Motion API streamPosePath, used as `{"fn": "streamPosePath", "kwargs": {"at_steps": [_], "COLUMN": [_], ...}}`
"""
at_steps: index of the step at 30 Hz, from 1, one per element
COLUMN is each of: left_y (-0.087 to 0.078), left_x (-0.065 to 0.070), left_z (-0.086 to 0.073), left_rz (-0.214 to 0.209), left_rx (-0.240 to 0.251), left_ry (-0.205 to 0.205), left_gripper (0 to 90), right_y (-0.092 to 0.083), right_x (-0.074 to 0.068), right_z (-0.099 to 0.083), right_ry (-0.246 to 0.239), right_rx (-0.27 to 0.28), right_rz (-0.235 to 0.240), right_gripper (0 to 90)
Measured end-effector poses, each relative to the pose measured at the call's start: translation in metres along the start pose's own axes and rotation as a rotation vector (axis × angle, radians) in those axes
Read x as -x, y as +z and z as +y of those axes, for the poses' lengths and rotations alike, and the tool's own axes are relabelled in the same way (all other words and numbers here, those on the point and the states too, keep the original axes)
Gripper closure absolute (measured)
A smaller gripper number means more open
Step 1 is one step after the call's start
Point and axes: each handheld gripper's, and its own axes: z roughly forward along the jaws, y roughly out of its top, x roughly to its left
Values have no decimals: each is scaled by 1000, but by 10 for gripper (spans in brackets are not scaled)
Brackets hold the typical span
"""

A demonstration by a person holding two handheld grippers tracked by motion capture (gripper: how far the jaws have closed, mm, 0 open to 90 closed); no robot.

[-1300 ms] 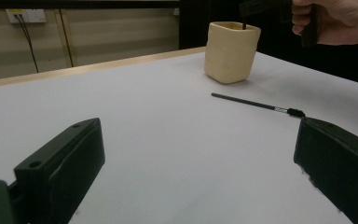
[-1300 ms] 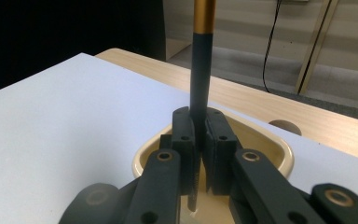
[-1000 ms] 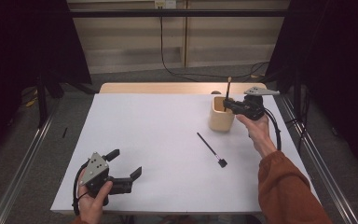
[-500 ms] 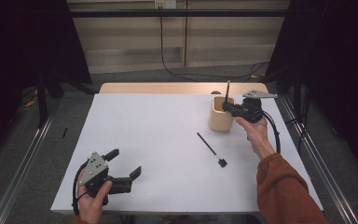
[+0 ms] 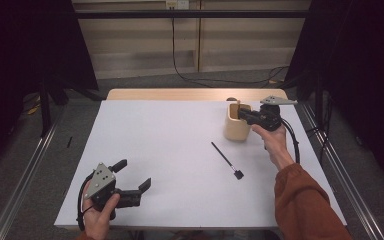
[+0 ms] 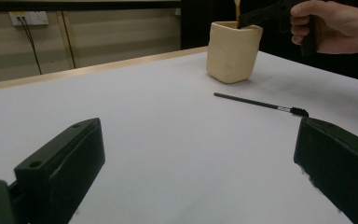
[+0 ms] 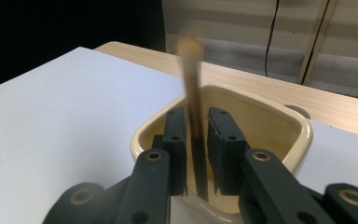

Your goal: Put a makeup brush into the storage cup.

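Over the cream cup [image 5: 237, 127] the right claw [image 7: 196, 154] has just been loosening its jaws, a brown-handled brush [image 7: 193, 100] upright between them, tip down in the cup; a black brush [image 5: 226, 160] lies just beside the cup on the worktop [image 5: 170, 150]; well away from the cup, the left claw [image 5: 132, 180] gapes wide, gripping nothing.

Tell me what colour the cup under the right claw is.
The squarish ceramic cup is pale cream-yellow all over, no pattern. The left gripper view shows it best.
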Motion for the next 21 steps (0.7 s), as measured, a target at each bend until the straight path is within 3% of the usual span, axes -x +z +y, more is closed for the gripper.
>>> {"fn": "streamPosePath", "kwargs": {"at_steps": [10,21], "left_y": [0,-1], "left_x": [-1,-3], "left_z": [0,0], "left_rz": [2,16], "left_rx": [3,7], "left_ry": [-3,-14], "left_gripper": [17,19], "right_y": [-5,-7], "right_x": [0,-7], "right_z": [2,4], "right_ry": [-4,-14], "right_rx": [16,54], "right_rz": [-16,-13], "right_gripper": [390,121]}}
